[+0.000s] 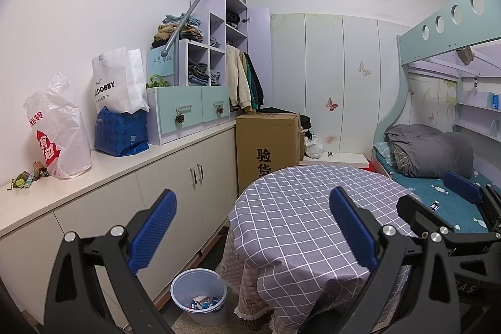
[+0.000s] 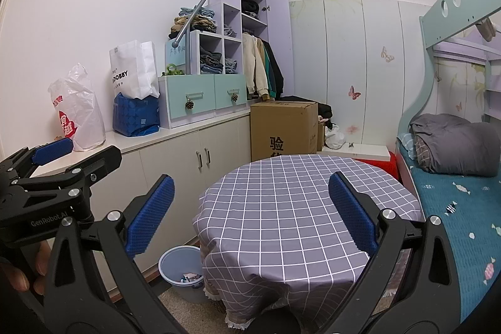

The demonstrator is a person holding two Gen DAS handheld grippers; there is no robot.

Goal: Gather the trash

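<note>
My left gripper [image 1: 252,232] released, my right gripper [image 2: 250,213] released, both above checked table [image 2: 281,208]. Bin [image 1: 200,296] with scraps on floor beside table's left edge.

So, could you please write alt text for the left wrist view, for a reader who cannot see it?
The open left gripper, holding nothing, hangs over a round table with a grey checked cloth in a small bedroom. A blue bin with some wrappers inside stands on the floor by the table. More scraps lie on the white cabinet top, beside a white plastic bag.

A round table [image 2: 281,208] wears a grey checked cloth [image 2: 297,187]; nothing lies on it.
</note>
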